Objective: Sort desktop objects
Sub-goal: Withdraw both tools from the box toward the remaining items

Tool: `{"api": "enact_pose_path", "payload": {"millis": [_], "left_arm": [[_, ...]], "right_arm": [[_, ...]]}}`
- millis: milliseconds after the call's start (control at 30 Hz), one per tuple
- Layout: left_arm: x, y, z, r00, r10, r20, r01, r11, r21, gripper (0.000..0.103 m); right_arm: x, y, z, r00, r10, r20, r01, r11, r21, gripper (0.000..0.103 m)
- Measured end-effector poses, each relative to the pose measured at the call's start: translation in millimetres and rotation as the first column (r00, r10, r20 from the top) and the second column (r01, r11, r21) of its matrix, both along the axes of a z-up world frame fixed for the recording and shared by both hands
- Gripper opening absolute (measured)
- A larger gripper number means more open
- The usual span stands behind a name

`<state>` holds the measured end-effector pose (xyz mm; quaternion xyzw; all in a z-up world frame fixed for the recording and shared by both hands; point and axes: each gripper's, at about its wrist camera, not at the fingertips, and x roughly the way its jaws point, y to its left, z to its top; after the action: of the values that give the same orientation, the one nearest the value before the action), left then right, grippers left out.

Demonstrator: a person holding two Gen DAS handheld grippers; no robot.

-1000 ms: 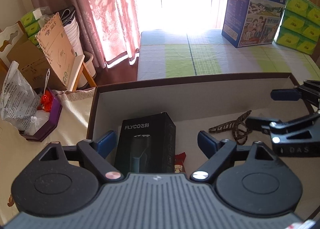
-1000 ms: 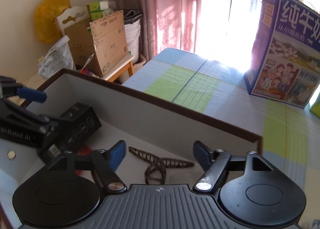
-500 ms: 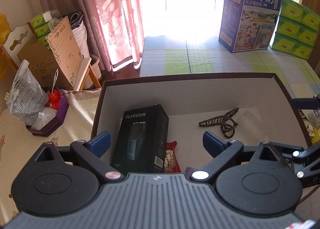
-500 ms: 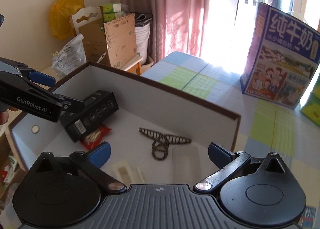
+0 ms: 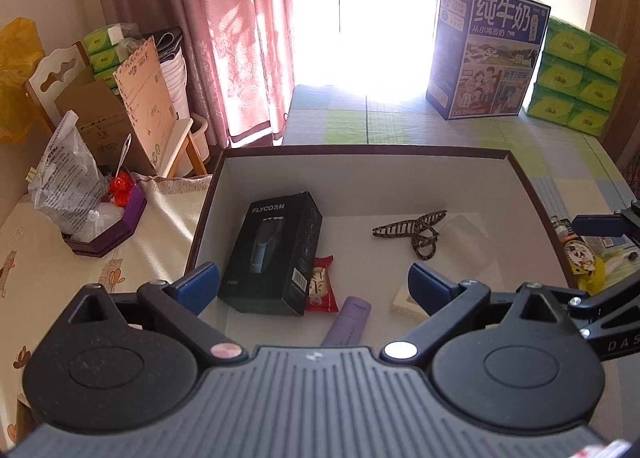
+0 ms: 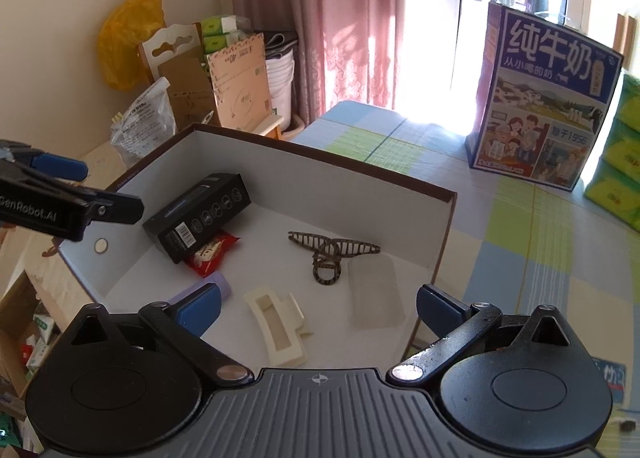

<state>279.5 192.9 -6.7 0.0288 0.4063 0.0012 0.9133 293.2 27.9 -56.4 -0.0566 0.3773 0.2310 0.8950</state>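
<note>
Both grippers hover above the open box (image 5: 536,193), jaws spread wide and empty. The left gripper (image 5: 313,282) hangs over the near left part of the box; between its blue-padded fingers (image 5: 198,284) lie the black carton (image 5: 272,254), the red snack packet (image 5: 320,290) and the purple tube (image 5: 347,322). The right gripper (image 6: 318,308) sits over the near right corner, with the cream hair clip (image 6: 278,324) and the clear plastic case (image 6: 374,296) between its fingers.

The box is stiff card, white inside with a dark brown rim, and rectangular. The carton is matte black with a shaver pictured on top and a barcode at one end; the glossy packet lies touching its side, partly tucked under it. The tube is a smooth lilac cylinder just beside the packet. The striped hair claw (image 6: 332,254) is brown and toothed, with looped handles, touching the frosted case. The cream clip is a flat rectangular frame, apart from the others.

A blue milk carton (image 6: 540,105) stands on the checked cloth (image 6: 520,217) beyond.
</note>
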Motion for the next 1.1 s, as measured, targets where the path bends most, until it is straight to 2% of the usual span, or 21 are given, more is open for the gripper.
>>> {"api": "enact_pose_path", "payload": {"millis": [467,867,1100], "left_arm": [[-60.3,-18.3,9.7,0.998,0.04,0.05,-0.04,0.999,0.007,0.102],[-99.8,-31.6,10.2,0.996,0.078,0.044,-0.077,0.997,-0.027,0.102],[-116.4,-44.4,7.7,0.996,0.085,0.033,-0.085,0.996,-0.003,0.102]], "right_arm": [[-48.9,-10.1,9.7,0.999,0.049,0.019,-0.048,0.998,-0.041,0.101],[-86.7,-28.0,9.2,0.998,0.057,0.013,-0.056,0.997,-0.044,0.101],[-103.1,-37.3,10.4,0.997,0.07,0.017,-0.069,0.996,-0.049,0.101]]}}
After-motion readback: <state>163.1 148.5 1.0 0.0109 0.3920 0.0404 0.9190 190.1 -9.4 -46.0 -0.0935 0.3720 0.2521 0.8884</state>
